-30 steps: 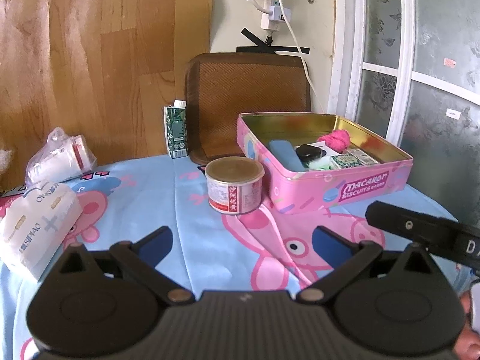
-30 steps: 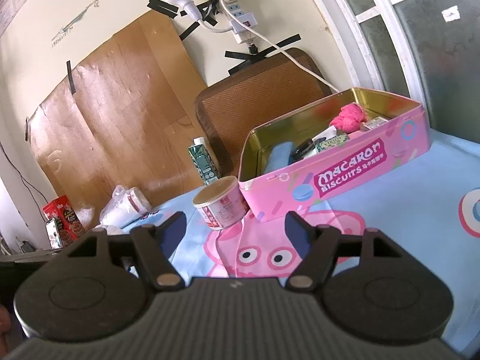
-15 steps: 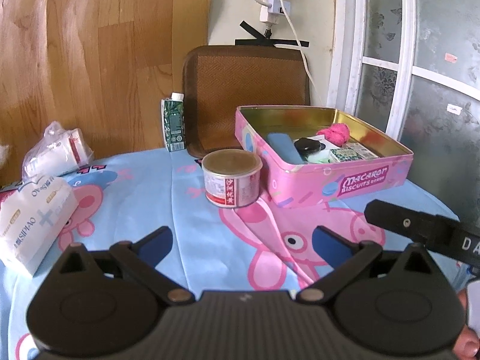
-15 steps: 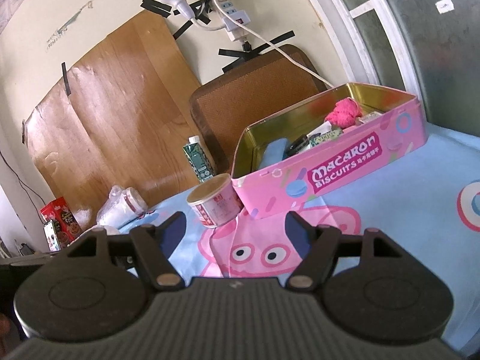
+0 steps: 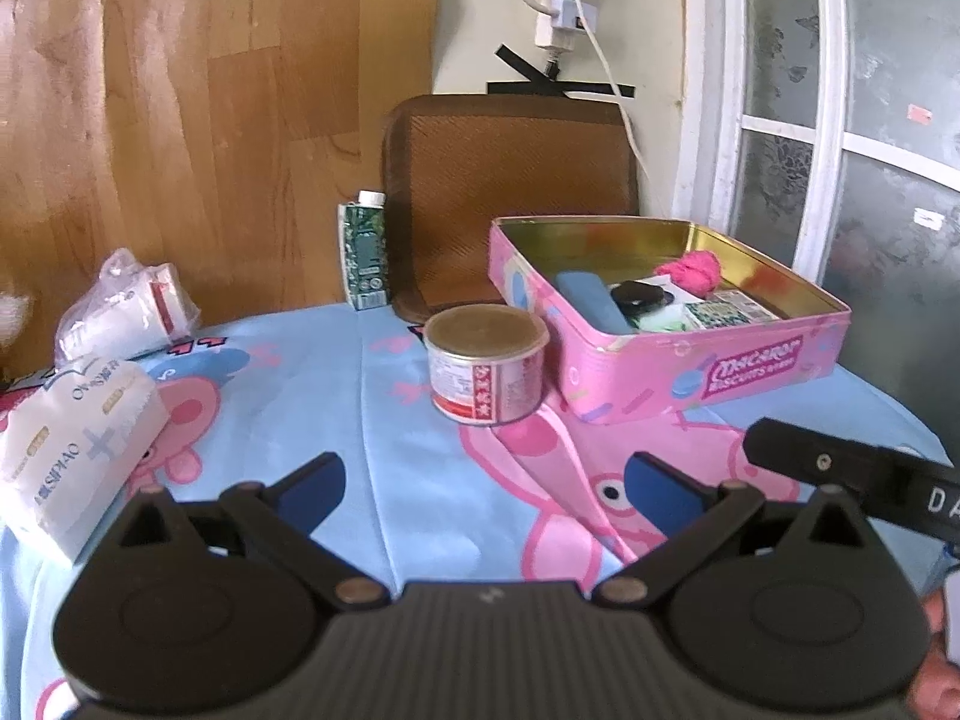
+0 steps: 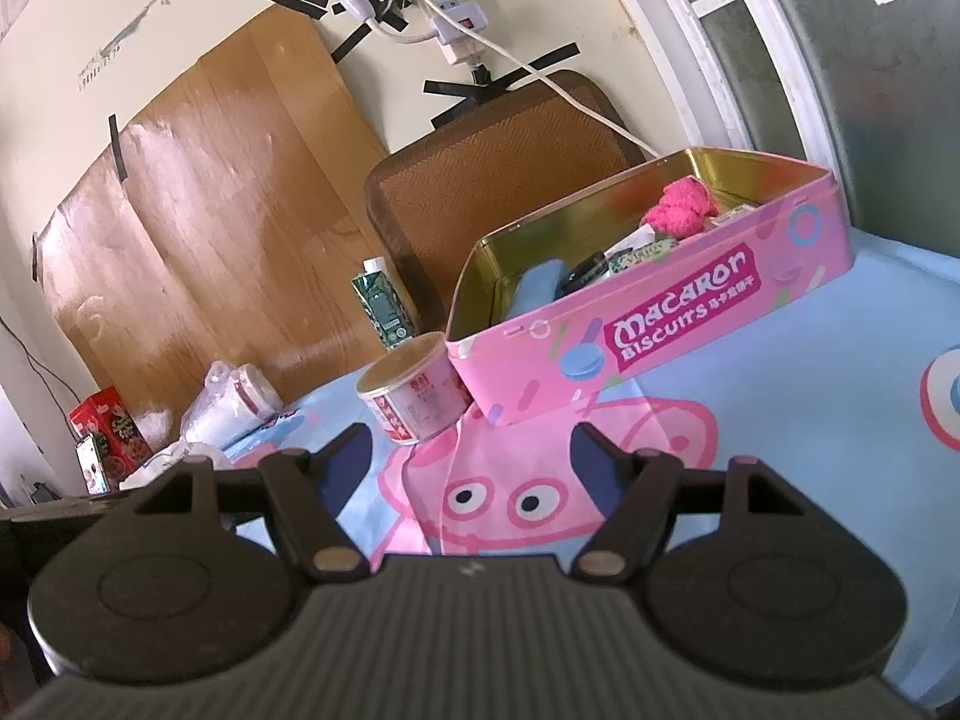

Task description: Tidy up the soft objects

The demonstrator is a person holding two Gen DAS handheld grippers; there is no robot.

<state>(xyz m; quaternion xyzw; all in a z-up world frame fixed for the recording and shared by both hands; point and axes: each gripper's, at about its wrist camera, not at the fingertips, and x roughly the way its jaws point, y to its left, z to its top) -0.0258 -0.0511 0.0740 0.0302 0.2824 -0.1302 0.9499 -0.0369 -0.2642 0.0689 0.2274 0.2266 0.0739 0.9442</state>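
Above the tabletop (image 5: 336, 396), both grippers, left (image 5: 483, 483) and right (image 6: 468, 459), are held released, empty, short of the tin (image 6: 660, 348).

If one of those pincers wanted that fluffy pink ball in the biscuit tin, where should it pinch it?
Probably from above, pinching the top of the fluffy pink ball. It lies inside the pink macaron biscuit tin near its far wall, with small packets beside it, so the walls block any sideways approach. It looks soft and bunched, so a pinch across its middle should hold. Both the left gripper and right gripper are open.
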